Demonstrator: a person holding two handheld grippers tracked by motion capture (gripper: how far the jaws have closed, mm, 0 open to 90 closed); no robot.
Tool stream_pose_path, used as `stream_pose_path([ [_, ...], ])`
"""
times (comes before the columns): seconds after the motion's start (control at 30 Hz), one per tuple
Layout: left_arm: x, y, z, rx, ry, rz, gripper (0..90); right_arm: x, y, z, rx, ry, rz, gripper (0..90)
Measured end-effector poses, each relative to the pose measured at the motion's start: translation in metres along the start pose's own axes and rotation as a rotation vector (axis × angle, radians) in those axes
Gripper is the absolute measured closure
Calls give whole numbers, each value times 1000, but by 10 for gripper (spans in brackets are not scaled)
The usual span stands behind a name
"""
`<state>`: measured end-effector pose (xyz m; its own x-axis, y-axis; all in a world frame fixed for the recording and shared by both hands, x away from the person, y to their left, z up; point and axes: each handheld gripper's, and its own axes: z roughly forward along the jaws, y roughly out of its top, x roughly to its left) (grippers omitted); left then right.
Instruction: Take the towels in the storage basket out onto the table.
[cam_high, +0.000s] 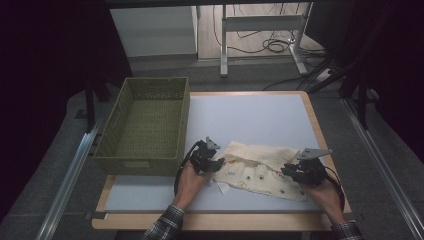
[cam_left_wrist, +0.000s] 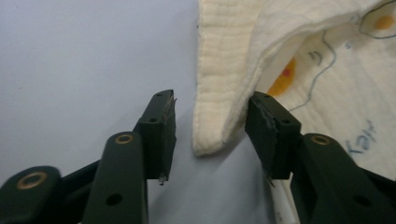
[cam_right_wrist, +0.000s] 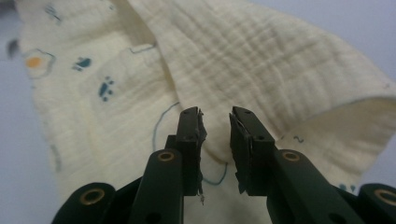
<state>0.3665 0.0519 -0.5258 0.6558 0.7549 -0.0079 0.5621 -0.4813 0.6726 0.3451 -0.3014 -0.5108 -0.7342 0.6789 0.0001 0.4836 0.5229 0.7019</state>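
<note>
Nearest to us, our two hands come in from six o'clock, each holding a tool over the white bench (cam_high: 250, 115). The left tool (cam_high: 214, 162) sits at the cloth's nine o'clock end; its jaws stand partly apart, and in the left gripper view (cam_left_wrist: 210, 133) a folded corner of the cream printed cloth (cam_left_wrist: 224, 93) hangs between them, one pad right beside the fabric, the other clear of it, so nothing is pinched. The right tool (cam_high: 295, 171) is at the cloth's three o'clock end. In the right gripper view (cam_right_wrist: 215, 140) its jaws stand a narrow gap apart above the cloth (cam_right_wrist: 140, 93), holding nothing we can see.

The cloth (cam_high: 260, 167) lies loosely folded on the bench, its long axis running nine to three o'clock between the two tools, so each hand is nearest its own end. We judge the coming move turns on that: each tool closing on its end.

Farther off, at eleven o'clock, the green woven basket (cam_high: 112, 130) stands at the bench's left edge, well apart from the cloth.
</note>
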Motion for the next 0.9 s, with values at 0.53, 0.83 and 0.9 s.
stream_pose_path([
  [0.53,9,65,-16,-51,2,59,864,-12,34,-23,-39,-87,-26,887],
  [0.83,29,167,-10,-32,267,103,470,-83,99,-33,-73,-235,92,767],
  [0.9,24,159,-11,-39,253,120,421,-89,96,-38,-89,-251,109,735],
])
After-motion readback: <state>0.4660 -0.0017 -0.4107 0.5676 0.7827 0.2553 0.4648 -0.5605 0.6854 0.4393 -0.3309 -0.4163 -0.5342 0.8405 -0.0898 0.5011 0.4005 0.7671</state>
